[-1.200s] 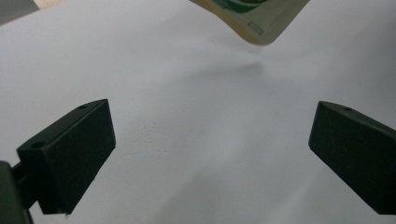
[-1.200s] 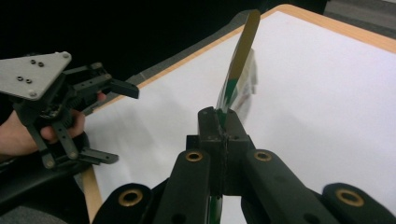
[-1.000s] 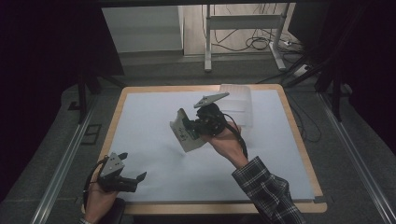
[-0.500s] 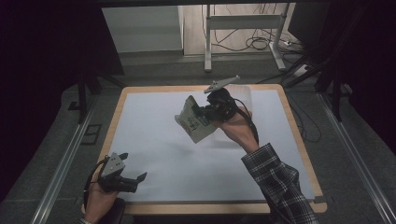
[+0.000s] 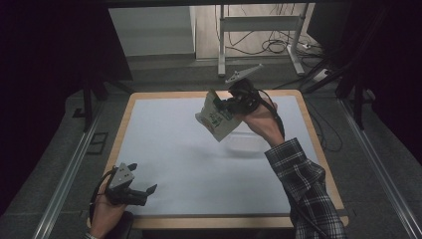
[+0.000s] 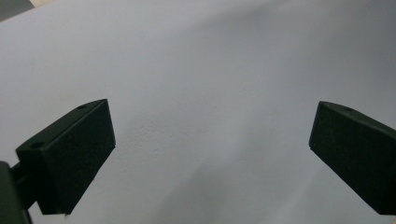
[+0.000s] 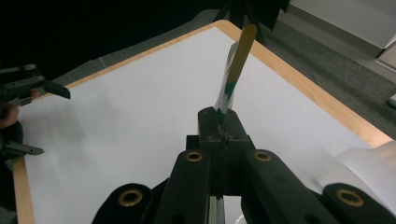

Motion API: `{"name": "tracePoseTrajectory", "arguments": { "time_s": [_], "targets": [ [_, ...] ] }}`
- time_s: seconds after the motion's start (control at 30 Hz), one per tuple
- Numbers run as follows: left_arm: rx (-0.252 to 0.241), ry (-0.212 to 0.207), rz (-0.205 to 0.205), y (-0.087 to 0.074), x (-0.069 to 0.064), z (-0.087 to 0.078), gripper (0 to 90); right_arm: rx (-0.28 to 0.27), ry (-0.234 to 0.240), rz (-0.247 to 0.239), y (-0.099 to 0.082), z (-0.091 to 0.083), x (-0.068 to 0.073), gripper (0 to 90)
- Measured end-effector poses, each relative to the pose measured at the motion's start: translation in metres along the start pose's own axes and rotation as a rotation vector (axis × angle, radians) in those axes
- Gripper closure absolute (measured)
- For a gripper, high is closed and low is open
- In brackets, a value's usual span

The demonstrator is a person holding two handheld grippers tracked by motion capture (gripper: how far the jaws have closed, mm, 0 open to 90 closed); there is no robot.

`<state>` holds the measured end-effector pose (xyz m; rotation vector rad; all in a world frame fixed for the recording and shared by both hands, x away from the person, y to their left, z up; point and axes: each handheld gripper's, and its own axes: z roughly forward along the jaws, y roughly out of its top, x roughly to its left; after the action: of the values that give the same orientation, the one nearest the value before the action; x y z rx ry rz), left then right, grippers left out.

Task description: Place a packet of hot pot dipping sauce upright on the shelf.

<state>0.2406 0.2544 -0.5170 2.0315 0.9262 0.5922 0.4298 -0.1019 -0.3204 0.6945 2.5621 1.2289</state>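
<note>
1. High view: the right gripper (image 5: 222,105) is raised above the far middle of the white surface (image 5: 169,149), its fingers pinched on the top edge of a flat pouch (image 5: 215,119).
2. The pouch is pale with green print; it hangs tilted below and left of the gripper, clear of the surface, with a soft shadow beneath it.
3. The right hand (image 5: 261,119) wraps the gripper's body, and a plaid sleeve (image 5: 303,191) runs down to the bottom edge.
4. The left gripper (image 5: 144,190) rests low at the near left corner of the surface, held by the left hand (image 5: 105,215), well apart from the pouch.
5. Left gripper view: the two black fingers (image 6: 70,156) stand wide apart over bare white surface, holding nothing.
6. Right gripper view: the fingers (image 7: 208,128) are closed together on the pouch (image 7: 236,70), seen edge-on as a thin strip rising upward.
7. A wooden rim (image 5: 122,124) borders the surface.
</note>
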Motion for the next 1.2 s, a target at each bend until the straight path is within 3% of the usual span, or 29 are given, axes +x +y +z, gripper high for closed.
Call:
{"name": "tracePoseTrajectory", "arguments": {
  "time_s": [0.33,0.67,1.2],
  "targets": [
    [0.001,-0.002,-0.001,0.0,0.0,0.0,0.1,0.009,-0.04,0.001,0.0,-0.006,-0.025,89.6],
    [0.003,-0.003,-0.002,0.0,0.0,0.0,0.1,0.015,-0.049,-0.018,-0.008,-0.018,-0.047,89.6],
    [0.009,-0.001,0.0,0.0,0.0,0.002,0.1,0.075,-0.056,-0.04,-0.031,-0.037,-0.058,89.6]
  ]
}}
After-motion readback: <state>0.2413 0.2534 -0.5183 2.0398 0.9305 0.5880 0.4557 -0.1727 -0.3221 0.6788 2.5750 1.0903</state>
